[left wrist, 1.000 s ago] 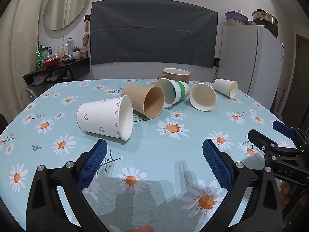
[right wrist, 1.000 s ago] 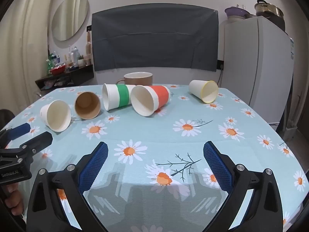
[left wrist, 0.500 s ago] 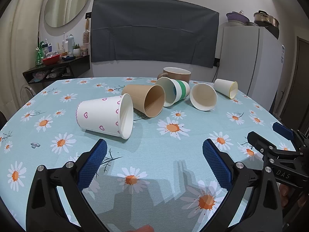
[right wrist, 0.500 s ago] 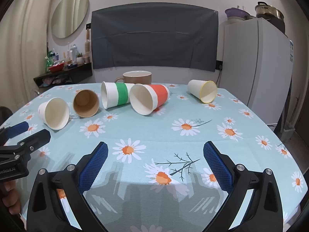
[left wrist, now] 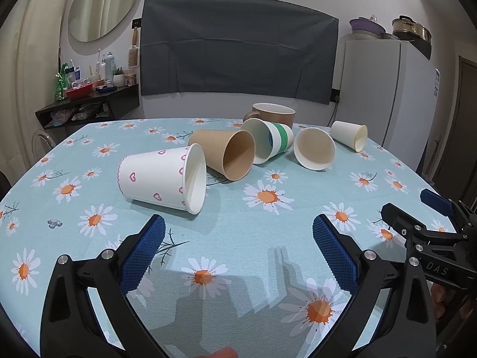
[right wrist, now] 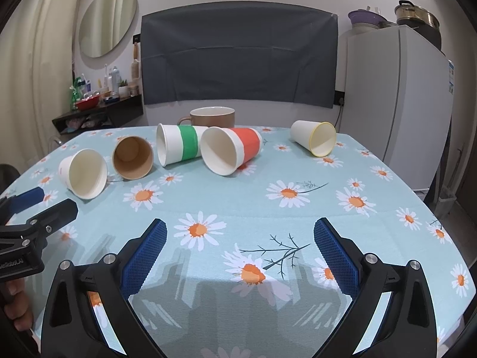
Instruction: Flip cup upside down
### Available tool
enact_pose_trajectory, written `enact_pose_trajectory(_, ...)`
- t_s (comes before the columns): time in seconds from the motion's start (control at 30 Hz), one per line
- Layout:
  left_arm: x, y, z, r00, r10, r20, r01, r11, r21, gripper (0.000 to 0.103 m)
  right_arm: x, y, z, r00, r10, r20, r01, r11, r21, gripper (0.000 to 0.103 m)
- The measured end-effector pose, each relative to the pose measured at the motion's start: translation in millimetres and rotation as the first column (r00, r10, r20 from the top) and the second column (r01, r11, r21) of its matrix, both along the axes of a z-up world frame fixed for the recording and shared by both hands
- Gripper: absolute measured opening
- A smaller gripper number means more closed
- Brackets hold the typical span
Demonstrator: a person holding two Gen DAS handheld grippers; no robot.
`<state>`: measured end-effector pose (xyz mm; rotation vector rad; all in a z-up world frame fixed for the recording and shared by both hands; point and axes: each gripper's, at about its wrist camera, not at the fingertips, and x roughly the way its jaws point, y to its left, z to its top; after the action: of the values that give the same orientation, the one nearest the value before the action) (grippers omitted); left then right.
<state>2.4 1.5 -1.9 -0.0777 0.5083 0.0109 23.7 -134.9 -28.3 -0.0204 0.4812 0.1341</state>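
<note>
Five paper cups were lying on their sides in a loose row across the far half of the table [right wrist: 298,217], and which one was meant to get flipped I couldn't tell, though the heart-print cup [left wrist: 155,176] sat closest to the left gripper [left wrist: 238,249], up around its 11 o'clock. Next along were a brown cup [left wrist: 222,152], a green-striped cup [right wrist: 180,146], a red-banded cup [right wrist: 231,152] and, off at 2 o'clock from the right gripper [right wrist: 240,250], a yellow-rimmed cup [right wrist: 314,140]. Both grippers hovered low over the near edge with their blue pads spread wide and nothing between them. My guess is these things weigh almost nothing and crush easily, so I'd pinch across the side wall near the middle, gently, and watch it doesn't roll away first. A heavier-looking brown mug [right wrist: 211,116] stood upright behind the row. The tablecloth was light blue with daisies, looked smooth and a bit slick. Room-wise: a white fridge [right wrist: 396,101] with pots on top at 2 o'clock, a dark cloth [right wrist: 238,56] on the back wall at 12, a round mirror [right wrist: 108,21] and a cluttered shelf [right wrist: 98,113] at 10.
</note>
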Motion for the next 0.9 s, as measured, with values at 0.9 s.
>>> enact_pose_trajectory(0.9, 0.5, -1.9, -0.7, 1.0, -0.006, 0.0, 0.006, 1.0, 0.002, 0.097, 3.4, 1.6, -1.7, 1.0, 0.006, -0.017, -0.006, 1.0, -0.005, 0.095)
